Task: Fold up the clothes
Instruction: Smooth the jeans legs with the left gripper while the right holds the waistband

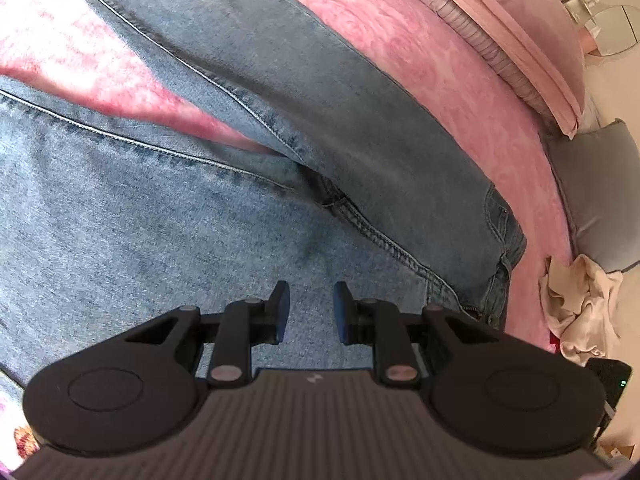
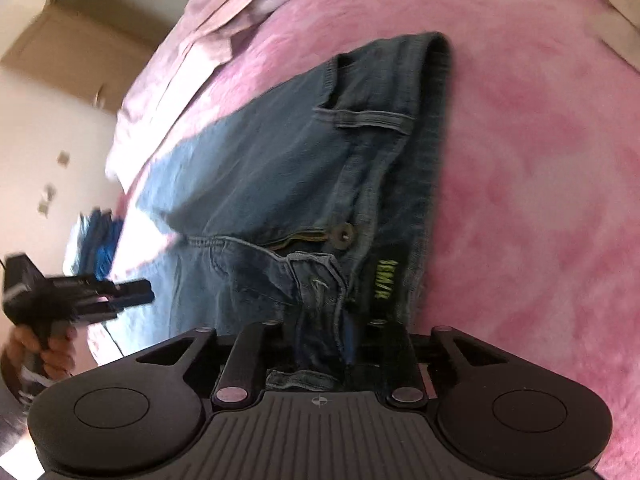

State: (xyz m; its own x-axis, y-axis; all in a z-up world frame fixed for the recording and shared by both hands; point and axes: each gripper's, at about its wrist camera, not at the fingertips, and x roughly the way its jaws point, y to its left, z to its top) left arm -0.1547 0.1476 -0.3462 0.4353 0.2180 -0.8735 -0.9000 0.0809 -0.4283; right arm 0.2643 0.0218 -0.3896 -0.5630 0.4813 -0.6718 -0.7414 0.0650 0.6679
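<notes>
While the jeans are lying flat on the pink blanket, the right gripper is pinching the waistband at the fly, near edge of the garment. Denim is bunching up between its fingers and hiding the pads. The fly is sitting open, the button is showing just beyond the grip, and a yellow-green label is showing on the inside of the waistband to the right of it. A belt loop is lying across the fabric farther out.

The left gripper is hovering over the seat and thigh area, fingers set slightly apart with a clear gap; nothing is sitting between them, only denim underneath. Whether the tips are touching the cloth, I cannot tell. In the right wrist view the same gripper is showing at far left, blurred, with a hand wrapping its handle.

From the left wrist view, two legs are running away to the far left and splitting apart, blanket showing between them. Pink pillows are stacking at the far right, a grey cushion is sitting beside them, and a crumpled cream garment is lying at the right edge of the bed.
</notes>
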